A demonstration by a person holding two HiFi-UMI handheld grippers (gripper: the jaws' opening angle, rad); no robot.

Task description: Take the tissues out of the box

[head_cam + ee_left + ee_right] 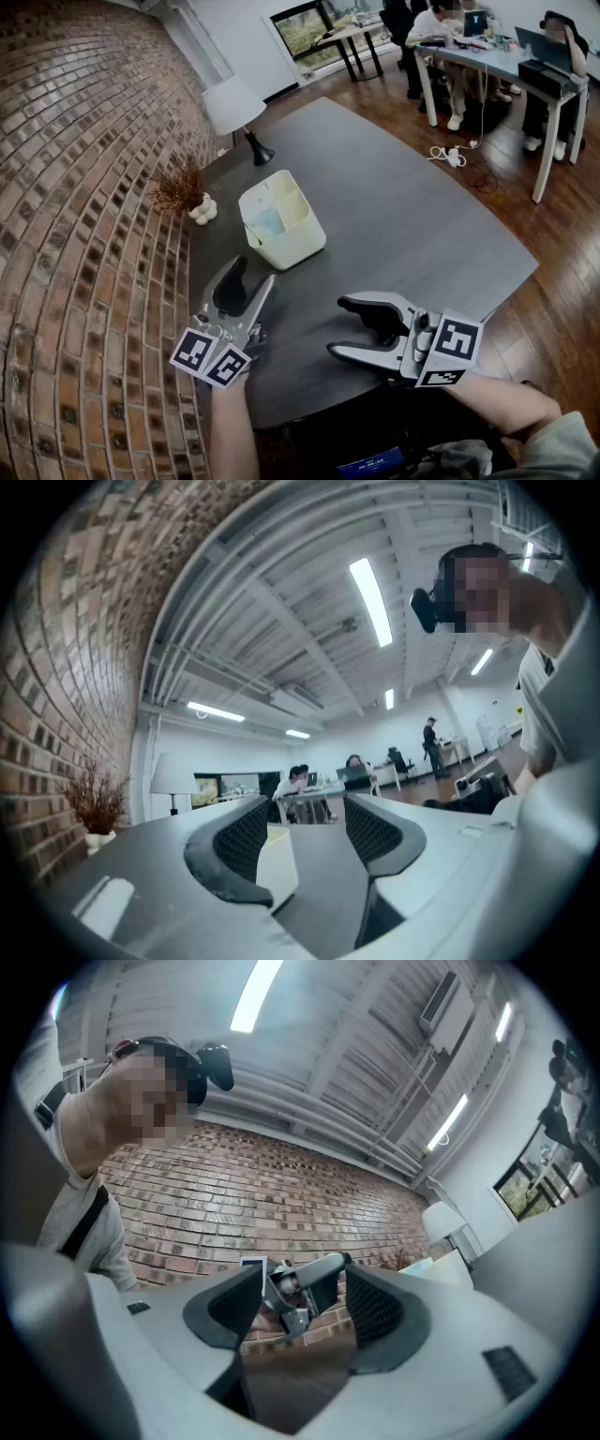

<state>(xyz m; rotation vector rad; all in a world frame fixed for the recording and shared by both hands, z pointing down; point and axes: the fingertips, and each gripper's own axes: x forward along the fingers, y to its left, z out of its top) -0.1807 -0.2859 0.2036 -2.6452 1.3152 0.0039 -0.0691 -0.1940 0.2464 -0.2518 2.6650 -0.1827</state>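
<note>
Nearest the person, both grippers hover low over the near edge of the dark table (403,225). The left gripper (255,274) points away toward the box, its fingers well apart with nothing held – in its own view the box's pale wall shows in the gap beyond the tips. The right gripper (337,326) lies turned on its side and points left across the table at the other gripper; its fingers are also spread wide and grip nothing, and through them its view shows the left gripper against the brick wall (84,187).

Just past the left gripper's tips, with a strip of table between, stands the white box (292,249) – open-topped, split into compartments, a pale tissue (266,223) lying in the left one. Left of the box, near the wall, a bunch of dry twigs (178,186) sits in a small white vase (202,212). Behind that stands a lamp (234,105) with a white shade on a black foot.

Beyond the table, a power strip (453,156) lies on the wooden floor, and people sit at a long desk (497,64) with laptops
</note>
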